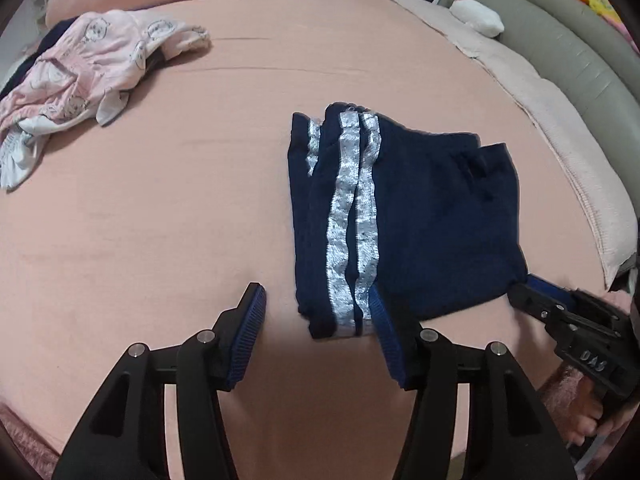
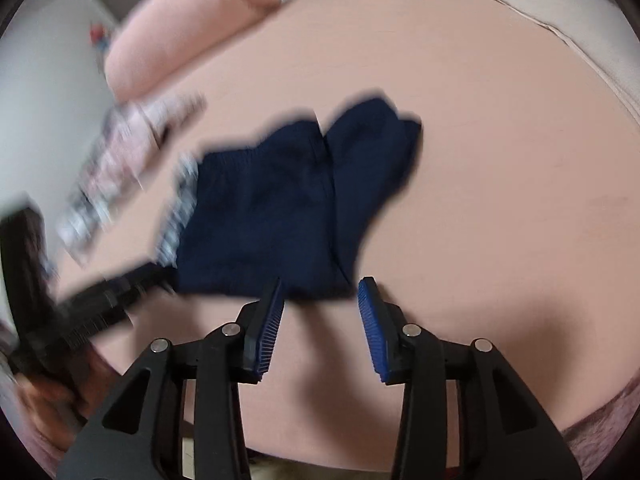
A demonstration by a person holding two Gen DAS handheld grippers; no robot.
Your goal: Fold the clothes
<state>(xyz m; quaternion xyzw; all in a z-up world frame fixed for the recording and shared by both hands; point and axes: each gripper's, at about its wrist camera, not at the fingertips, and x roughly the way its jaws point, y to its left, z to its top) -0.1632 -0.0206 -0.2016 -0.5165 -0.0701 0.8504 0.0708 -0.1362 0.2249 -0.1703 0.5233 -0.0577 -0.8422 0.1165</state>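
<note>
Folded navy trousers with silver side stripes lie flat on the pink bed sheet. My left gripper is open at their near left corner; its right pad overlaps the striped near edge, and its left pad is over bare sheet. My right gripper is open at the near edge of the navy trousers, with sheet showing between its pads. In the left wrist view the right gripper reaches the near right corner. The right wrist view is blurred.
A heap of pink and white printed clothes lies at the far left of the bed. A pink pillow sits behind it. A beige blanket and a grey padded headboard run along the right. A hand holds the right gripper.
</note>
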